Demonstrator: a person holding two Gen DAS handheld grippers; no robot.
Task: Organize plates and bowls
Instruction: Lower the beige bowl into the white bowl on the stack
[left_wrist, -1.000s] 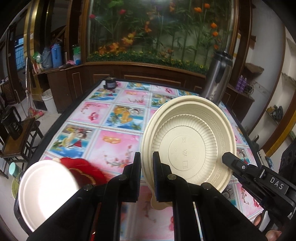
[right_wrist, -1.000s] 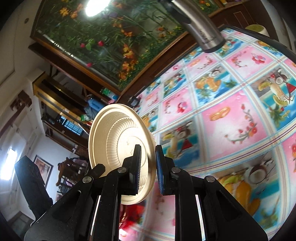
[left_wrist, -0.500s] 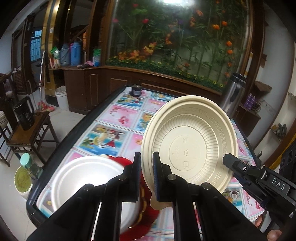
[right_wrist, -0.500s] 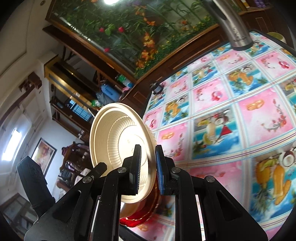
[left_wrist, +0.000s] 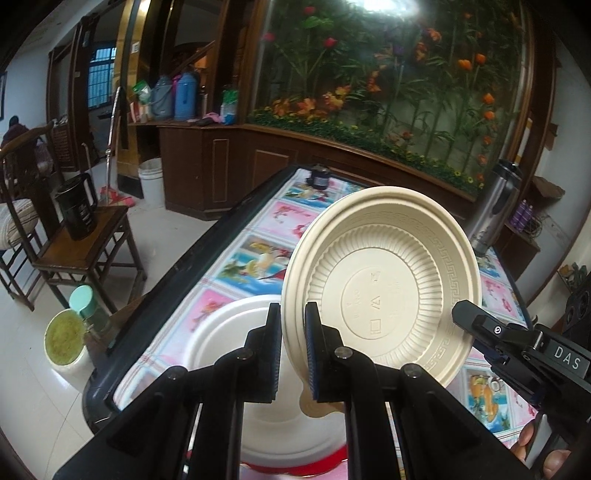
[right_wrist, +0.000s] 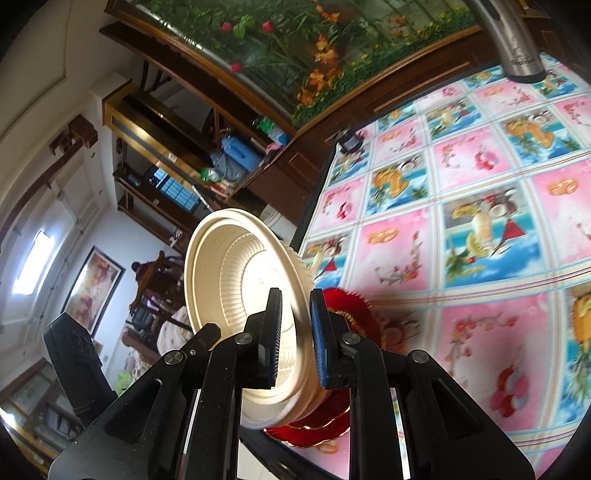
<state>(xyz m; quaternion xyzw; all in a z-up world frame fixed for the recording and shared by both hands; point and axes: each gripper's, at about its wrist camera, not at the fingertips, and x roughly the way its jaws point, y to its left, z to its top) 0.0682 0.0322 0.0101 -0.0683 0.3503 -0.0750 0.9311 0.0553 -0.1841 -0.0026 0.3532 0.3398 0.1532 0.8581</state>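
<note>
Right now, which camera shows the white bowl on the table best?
The left wrist view. There the white bowl sits open side up on a red plate, just behind the left claw and its cream plate. In the right wrist view the right claw's own plate hides it; only the red plate shows.

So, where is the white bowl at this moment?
In the left wrist view the white bowl sits at the near left corner of the table, on a red plate, behind the left gripper's fingers.
</note>
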